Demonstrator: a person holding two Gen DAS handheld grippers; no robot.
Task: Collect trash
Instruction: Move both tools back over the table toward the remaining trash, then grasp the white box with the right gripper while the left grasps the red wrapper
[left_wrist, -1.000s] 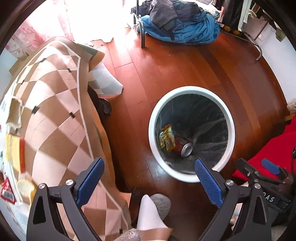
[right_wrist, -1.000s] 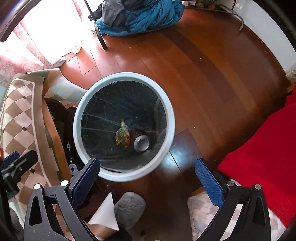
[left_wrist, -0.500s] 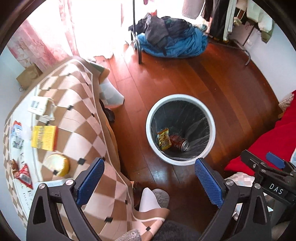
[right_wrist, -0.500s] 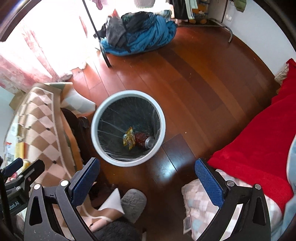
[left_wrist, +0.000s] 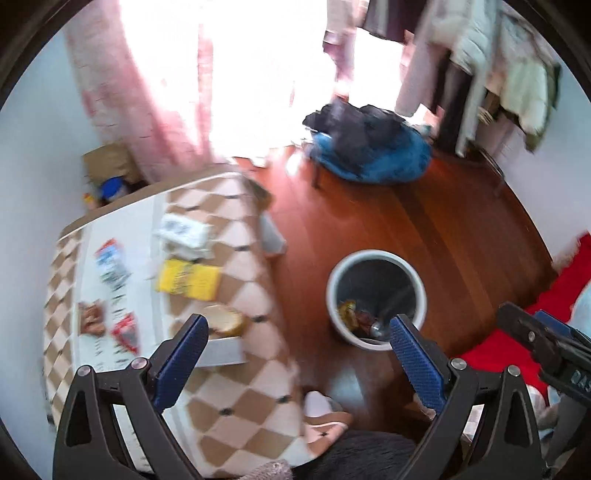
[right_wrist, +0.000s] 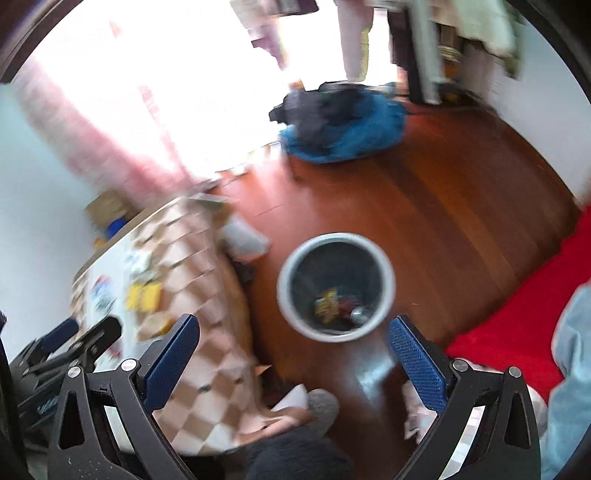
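A white-rimmed waste bin (left_wrist: 334, 273) (right_wrist: 286, 271) stands on the wooden floor, holding a yellow snack wrapper (left_wrist: 347, 310) (right_wrist: 325, 304) and a can (left_wrist: 375, 326) (right_wrist: 356, 313). On the checkered tablecloth (left_wrist: 258, 343) lie a yellow packet (left_wrist: 186, 280), a white crumpled paper (left_wrist: 181, 230), a round yellowish item (left_wrist: 225, 320) and red and blue wrappers (left_wrist: 125, 332). My left gripper (left_wrist: 299, 354) is open and empty, high above the table edge and bin. My right gripper (right_wrist: 293, 354) is open and empty, above the floor near the bin. The view is blurred.
A blue bundle with dark clothes (left_wrist: 369, 155) (right_wrist: 340, 125) lies on the floor by the bright window. Clothes hang at the upper right (left_wrist: 480, 74). A red blanket (right_wrist: 517, 314) is on the right. A cardboard box (left_wrist: 107, 162) sits beyond the table.
Both grippers have risen and pulled back from the bin, which now looks smaller. More of the table and its wrappers has come into view. Both stay open.
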